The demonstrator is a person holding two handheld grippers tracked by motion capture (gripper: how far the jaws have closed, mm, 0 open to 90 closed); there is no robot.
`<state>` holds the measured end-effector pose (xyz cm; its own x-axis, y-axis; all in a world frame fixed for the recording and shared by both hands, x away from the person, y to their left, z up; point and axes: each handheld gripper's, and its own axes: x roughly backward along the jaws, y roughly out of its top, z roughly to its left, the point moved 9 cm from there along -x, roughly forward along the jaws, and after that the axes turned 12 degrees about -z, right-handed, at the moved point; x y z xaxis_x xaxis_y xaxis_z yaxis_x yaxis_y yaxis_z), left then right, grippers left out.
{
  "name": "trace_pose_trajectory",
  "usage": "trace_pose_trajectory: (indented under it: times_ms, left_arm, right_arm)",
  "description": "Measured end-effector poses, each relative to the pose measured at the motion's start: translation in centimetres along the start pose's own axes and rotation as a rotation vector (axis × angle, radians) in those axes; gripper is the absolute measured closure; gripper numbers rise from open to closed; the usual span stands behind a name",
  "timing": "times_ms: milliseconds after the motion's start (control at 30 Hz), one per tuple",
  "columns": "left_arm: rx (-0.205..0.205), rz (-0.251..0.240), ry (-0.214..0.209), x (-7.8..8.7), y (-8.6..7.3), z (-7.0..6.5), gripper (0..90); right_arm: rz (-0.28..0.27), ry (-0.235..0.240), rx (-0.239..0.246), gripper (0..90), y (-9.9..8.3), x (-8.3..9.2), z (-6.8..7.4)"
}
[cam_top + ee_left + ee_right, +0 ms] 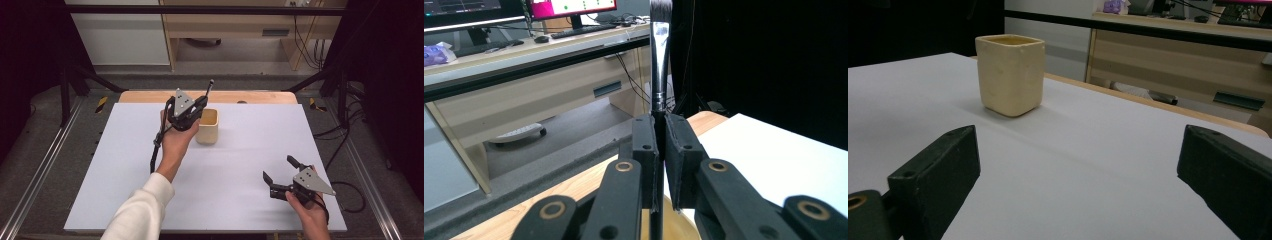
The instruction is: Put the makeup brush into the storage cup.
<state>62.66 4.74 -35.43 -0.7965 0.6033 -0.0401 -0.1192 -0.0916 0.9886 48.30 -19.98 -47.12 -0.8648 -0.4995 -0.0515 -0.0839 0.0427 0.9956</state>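
The cream cup [207,126] stood on the desk [125,165]. Above its rim, the left gripper [660,150] had its jaws clamped on a brush [659,60]; the right gripper [281,174] sat with jaws wide, holding nothing.

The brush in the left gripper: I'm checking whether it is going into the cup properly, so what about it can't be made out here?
- Lower end of the brush: left gripper view, cut off by the bottom edge between the left gripper pads.
- Inside of the cup: high view, partly hidden by the gripper.
- Cup interior: right gripper view, hidden by its own wall.
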Motion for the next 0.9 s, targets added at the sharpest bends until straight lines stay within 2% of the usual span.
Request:
trace_pose_trajectory:
  times_ms: [167, 233, 300, 367, 567, 633, 733, 767, 800, 900]
  left_arm:
    - [0.006, -0.005, -0.002, -0.1, -0.1, 0.2, 83.8]
    - [0.024, -0.004, 0.000, -0.1, -0.2, 0.2, 83.8]
    - [0.019, -0.011, 0.003, -0.3, -0.3, 0.4, 83.8]
    - [0.033, -0.006, 0.001, -0.3, -0.5, 0.4, 83.8]
    - [0.025, -0.025, 0.011, -0.6, -0.6, 0.8, 83.8]
    - [0.040, -0.023, 0.017, -0.6, -0.8, 1.0, 83.8]
    - [0.040, -0.024, 0.018, -0.6, -0.9, 1.1, 83.8]
    - [0.028, -0.034, 0.020, -0.6, -0.8, 1.2, 83.8]
    - [0.041, -0.036, 0.019, -0.5, -0.7, 1.2, 83.8]
    - [0.042, -0.047, 0.020, -0.4, -0.5, 1.2, 83.8]
  right_arm:
    - [0.001, -0.003, -0.010, 3.6, 0.0, 0.0, 0.0]
    - [0.001, -0.004, -0.009, 3.6, 0.0, 0.0, 0.0]
    - [0.000, -0.003, -0.008, 3.6, 0.0, 0.0, 0.0]
    - [0.000, -0.001, -0.008, 3.6, 0.0, 0.0, 0.0]
    - [0.005, -0.001, -0.009, 3.3, 0.0, 0.0, 0.0]
    - [0.005, -0.003, -0.016, 3.1, -0.1, 0.0, 0.0]
    - [0.004, -0.005, -0.015, 3.1, -0.1, 0.0, 0.0]
    - [0.005, -0.005, -0.017, 3.1, -0.1, 0.0, 0.0]
    - [0.007, -0.005, -0.019, 3.0, -0.1, 0.0, 0.0]
    - [0.007, -0.005, -0.023, 3.0, -0.1, 0.0, 0.0]
